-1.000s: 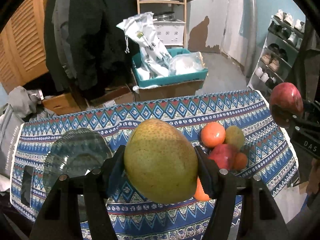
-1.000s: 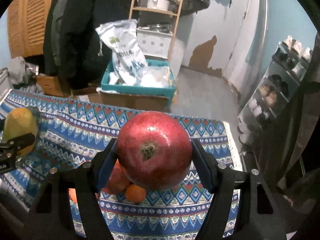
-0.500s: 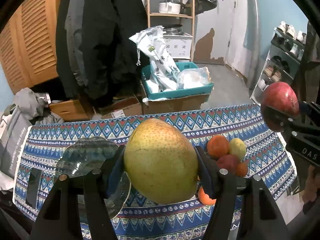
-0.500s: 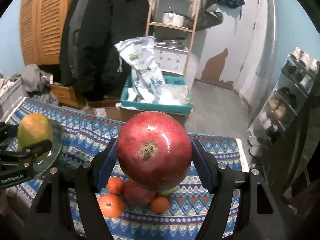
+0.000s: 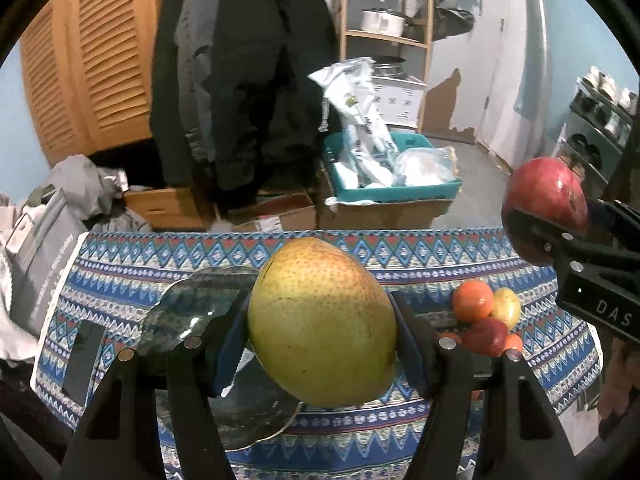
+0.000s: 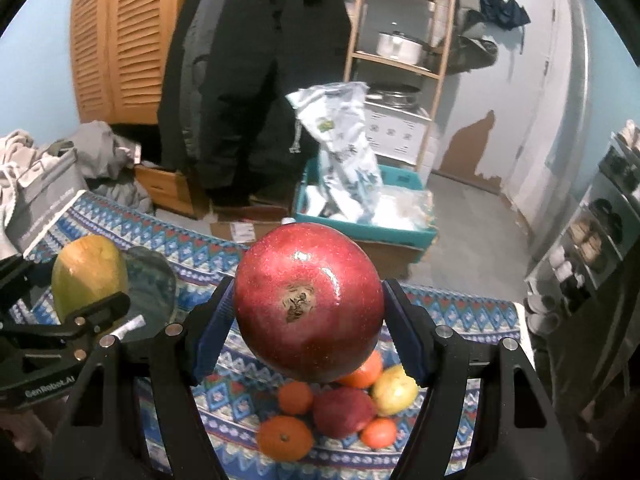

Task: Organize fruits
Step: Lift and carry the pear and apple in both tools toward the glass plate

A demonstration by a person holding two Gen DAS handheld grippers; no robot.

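My left tongs (image 5: 322, 334) are clamped on the big yellow-green mango (image 5: 322, 322), one blue pad on each flank, and my right tongs (image 6: 308, 308) are clamped the same way on the red pomegranate (image 6: 308, 306), its dried crown turned toward the lens. Both fruits sit centre-frame in their own wrist views. Over the last second I have carried both pairs of tongs upward and back: the patterned worktop (image 5: 400, 248) has dropped lower in each picture and more of the room behind it shows. The grips have not changed, and neither fruit has slipped between its pads.

Largest change first: in the left view the glass plate (image 5: 200, 308) has slid from the lower left toward the middle and now lies directly behind and below the mango. I judge that the mango is lined up for a descent onto that plate. In the right view the same plate shows at mid left, just behind the mango held there.

The pomegranate now rides at the right edge of the left view, high above the worktop and well apart from the plate, so it has the longer way to go.

Smallest things last: the loose pile of fruit (image 6: 340, 412), oranges, a red one and a yellow one, lies untouched at the bottom centre of the right view. Most of the sorting is therefore not yet done.
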